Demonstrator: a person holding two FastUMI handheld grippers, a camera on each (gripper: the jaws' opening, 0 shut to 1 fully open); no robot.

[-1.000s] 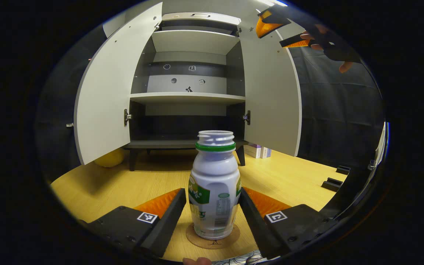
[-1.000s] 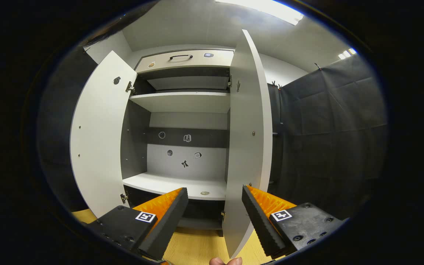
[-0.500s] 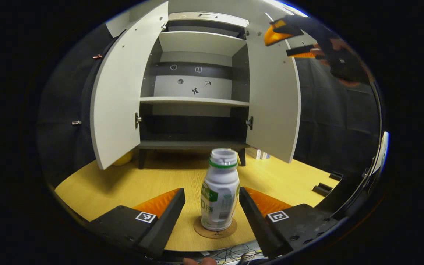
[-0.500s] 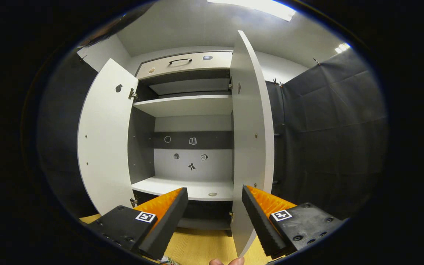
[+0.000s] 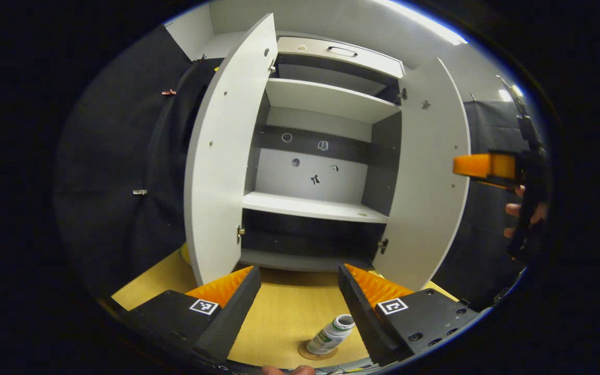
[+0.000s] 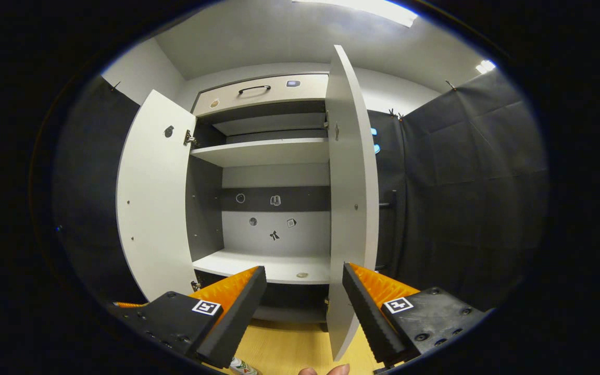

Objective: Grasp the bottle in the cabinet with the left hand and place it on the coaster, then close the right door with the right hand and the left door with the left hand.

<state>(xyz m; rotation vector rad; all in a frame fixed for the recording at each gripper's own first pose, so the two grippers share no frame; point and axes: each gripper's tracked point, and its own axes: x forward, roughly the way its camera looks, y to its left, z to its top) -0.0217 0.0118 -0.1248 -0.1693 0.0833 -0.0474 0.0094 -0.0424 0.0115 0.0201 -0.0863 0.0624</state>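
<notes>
Wooden table [image 5: 284, 317] — coaster [image 5: 316, 353] on it, cabinet [image 5: 326, 156] behind.

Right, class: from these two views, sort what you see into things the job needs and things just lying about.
Needed for the job:
bottle, standing on the coaster
right door, open
left door, open
left gripper, open
right gripper, open

Just lying about:
stickers on the cabinet's back wall
drawer up top
small disc on the shelf

Recording booth, not a home: black cloth walls [image 6: 461, 182], white cabinet [image 6: 274, 151] w/ marker stickers, wood surface [image 5: 289, 317], ceiling strip light [image 6: 367, 8].
</notes>
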